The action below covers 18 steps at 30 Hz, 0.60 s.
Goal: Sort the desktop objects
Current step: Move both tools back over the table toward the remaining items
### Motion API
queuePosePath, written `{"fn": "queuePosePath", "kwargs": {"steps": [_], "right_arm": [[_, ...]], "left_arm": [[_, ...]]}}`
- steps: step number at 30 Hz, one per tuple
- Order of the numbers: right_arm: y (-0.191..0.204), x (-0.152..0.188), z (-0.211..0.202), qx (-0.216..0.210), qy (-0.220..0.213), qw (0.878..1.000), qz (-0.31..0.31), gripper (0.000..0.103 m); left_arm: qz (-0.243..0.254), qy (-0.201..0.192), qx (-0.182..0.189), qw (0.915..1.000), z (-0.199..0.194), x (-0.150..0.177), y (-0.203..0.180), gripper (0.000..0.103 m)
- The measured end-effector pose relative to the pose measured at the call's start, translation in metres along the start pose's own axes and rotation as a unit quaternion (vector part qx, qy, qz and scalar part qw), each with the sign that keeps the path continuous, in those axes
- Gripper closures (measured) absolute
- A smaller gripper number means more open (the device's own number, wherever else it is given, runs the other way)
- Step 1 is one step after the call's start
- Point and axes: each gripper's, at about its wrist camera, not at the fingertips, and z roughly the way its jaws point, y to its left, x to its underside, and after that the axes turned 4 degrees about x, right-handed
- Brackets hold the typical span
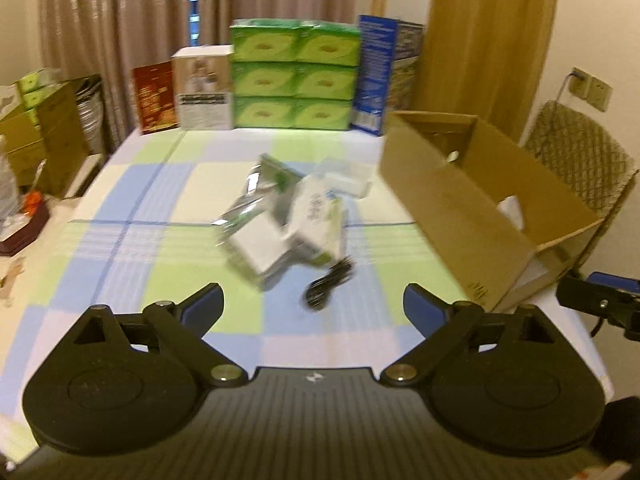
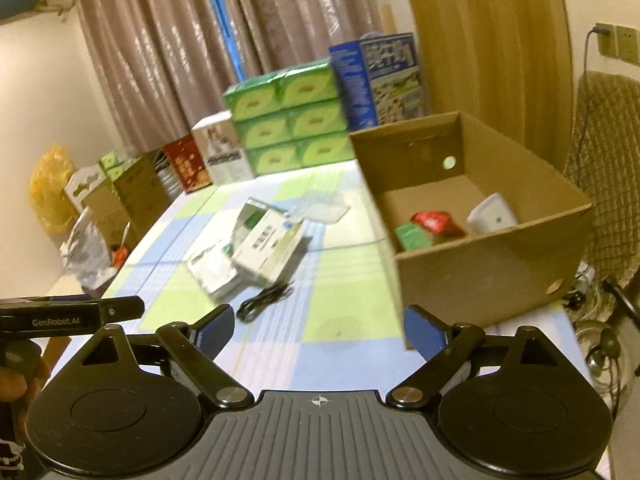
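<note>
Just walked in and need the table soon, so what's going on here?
A person is sorting desk clutter with a hand-held tool in each hand. Both the left tool and the right tool are open and empty above the checked blue-and-green tablecloth. A pile of white-and-green packets and a coiled black cable wait mid-table. The open brown cardboard box already holds a red item, a green item and a white device.

Bare checked cloth (image 1: 132,264) ahead, cardboard box (image 2: 480,276) (open-topped) walling the right.
</note>
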Motion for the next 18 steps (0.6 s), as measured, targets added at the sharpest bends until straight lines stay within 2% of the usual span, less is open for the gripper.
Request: {"fn": "queuePosePath", "kwargs": {"steps": [8, 18], "right_arm": [[0.027, 0.011, 0.013, -0.006, 0.019, 0.999, -0.029, 0.011], [0.053, 0.015, 0.055, -0.016, 0.047, 0.998, -0.042, 0.011]], "left_arm": [[-0.029, 0.012, -0.032, 0.999, -0.012, 0.024, 0.046, 0.005], [-0.044, 0.016, -0.041, 0.9981, -0.005, 0.03, 0.082, 0.005]]}}
